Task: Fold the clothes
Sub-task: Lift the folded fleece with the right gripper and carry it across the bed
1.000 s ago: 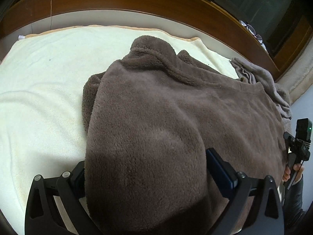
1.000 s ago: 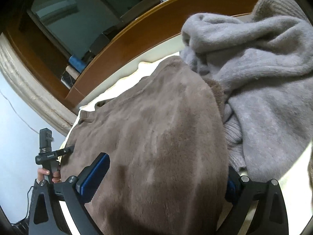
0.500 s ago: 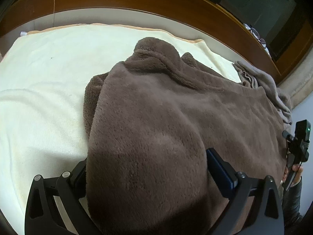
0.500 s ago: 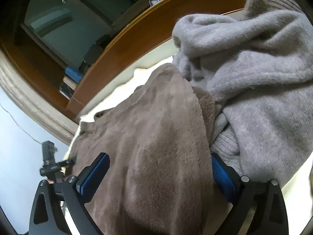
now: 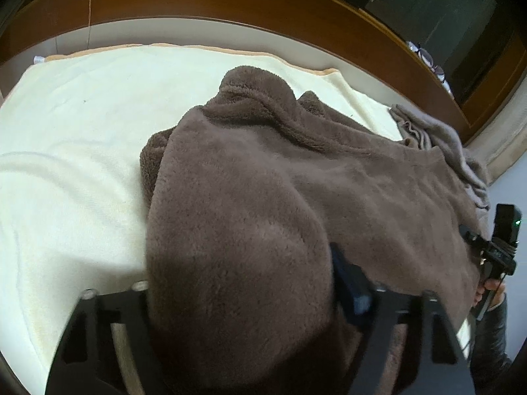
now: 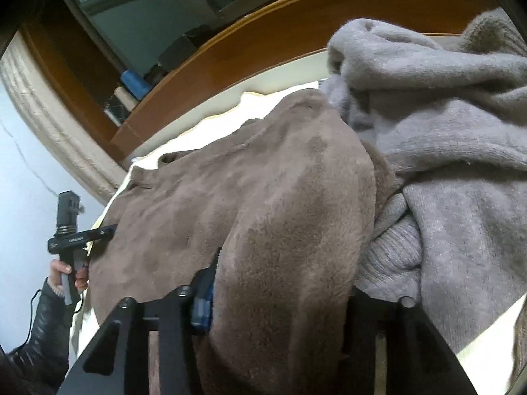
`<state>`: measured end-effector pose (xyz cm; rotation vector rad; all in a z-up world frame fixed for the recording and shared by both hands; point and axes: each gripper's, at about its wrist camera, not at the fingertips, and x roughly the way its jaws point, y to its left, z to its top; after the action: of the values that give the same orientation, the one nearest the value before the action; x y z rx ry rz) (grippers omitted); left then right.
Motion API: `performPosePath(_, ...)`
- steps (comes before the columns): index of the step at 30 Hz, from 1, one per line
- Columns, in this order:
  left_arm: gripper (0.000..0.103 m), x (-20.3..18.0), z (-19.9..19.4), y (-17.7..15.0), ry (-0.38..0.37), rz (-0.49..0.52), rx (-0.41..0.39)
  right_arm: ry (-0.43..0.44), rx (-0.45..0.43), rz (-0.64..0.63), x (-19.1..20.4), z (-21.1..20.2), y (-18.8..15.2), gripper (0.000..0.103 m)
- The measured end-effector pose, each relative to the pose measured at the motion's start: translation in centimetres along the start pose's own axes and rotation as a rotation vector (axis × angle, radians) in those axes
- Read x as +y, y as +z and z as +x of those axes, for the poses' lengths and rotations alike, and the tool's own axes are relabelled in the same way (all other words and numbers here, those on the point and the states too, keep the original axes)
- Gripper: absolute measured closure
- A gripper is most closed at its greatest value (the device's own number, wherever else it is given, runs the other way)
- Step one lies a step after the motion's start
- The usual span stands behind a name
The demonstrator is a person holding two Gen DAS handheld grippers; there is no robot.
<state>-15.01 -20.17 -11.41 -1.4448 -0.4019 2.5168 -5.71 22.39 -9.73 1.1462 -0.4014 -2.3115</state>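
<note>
Left wrist: brown fleece (image 5: pixel 250 204) edge, blanket (image 5: pixel 72 138) beside.

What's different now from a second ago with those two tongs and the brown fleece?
Both tongs have just been closing on the near edge of the brown fleece garment. The left tongs now pinch a thick fold of it, and the right tongs have narrowed more and squeeze their bunch too. Neither hand has shifted much. The fleece lies spread as before on the cream blanket, with the grey sweater unmoved beside it.
</note>
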Motion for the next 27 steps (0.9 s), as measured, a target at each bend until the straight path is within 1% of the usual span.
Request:
performPosePath(1, 0.032, 0.1, 0.0, 0.0, -0.006, -0.008, 0.0, 0.005, -0.002, 0.006, 0.0, 0.0, 0.0, 0.058)
performPosePath(4, 0.032, 0.2, 0.1, 0.2, -0.016, -0.021, 0.0, 0.01, 0.001, 0.018, -0.3, 0.2, 0.1, 0.058)
performPosePath(5, 0.03, 0.1, 0.3, 0.4, -0.016, -0.025, 0.001, 0.015, 0.009, 0.026, -0.5, 0.3, 0.2, 0.057)
performPosePath(7, 0.018, -0.1, 0.6, 0.7, -0.022, -0.023, 0.012, 0.028, 0.02, 0.046, -0.8, 0.7, 0.5, 0.052)
performPosePath(9, 0.015, -0.7, 1.0, 1.0, -0.014, -0.007, 0.029, 0.038, 0.022, 0.063, -1.0, 0.7, 0.5, 0.048)
performPosePath(11, 0.015, -1.5, 1.4, 1.0, 0.033, 0.021, 0.033, 0.015, 0.022, 0.031, -0.4, 0.9, 0.4, 0.048)
performPosePath(12, 0.019, -1.8, 1.6, 1.0, 0.053, 0.034, 0.034, 0.004, 0.021, 0.015, -0.1, 0.9, 0.4, 0.049)
performPosePath(13, 0.028, -1.7, 1.3, 0.9, 0.048, 0.026, 0.025, -0.008, 0.021, 0.0, 0.2, 1.0, 0.3, 0.049)
performPosePath(14, 0.034, -1.6, 1.1, 0.8, 0.042, 0.018, 0.016, -0.029, 0.014, -0.028, 0.7, 1.0, 0.2, 0.056)
performPosePath(15, 0.047, -1.5, 0.9, 0.7, 0.035, 0.01, 0.006, -0.046, 0.001, -0.057, 1.2, 0.8, 0.0, 0.062)
performPosePath(16, 0.055, -1.2, 0.5, 0.6, 0.014, -0.013, -0.006, -0.052, -0.016, -0.082, 1.7, 0.6, -0.2, 0.065)
performPosePath(18, 0.059, -1.0, -0.1, 0.2, -0.011, -0.042, -0.031, -0.049, -0.059, -0.107, 2.5, -0.2, -0.4, 0.068)
performPosePath(22, 0.062, -1.8, -1.4, -0.3, -0.009, -0.035, -0.077, -0.038, -0.143, -0.155, 4.4, -2.3, -0.4, 0.07)
performPosePath(27, 0.063, -2.7, -3.5, 0.1, -0.034, -0.043, -0.129, -0.056, -0.19, -0.219, 7.2, -3.8, -0.1, 0.07)
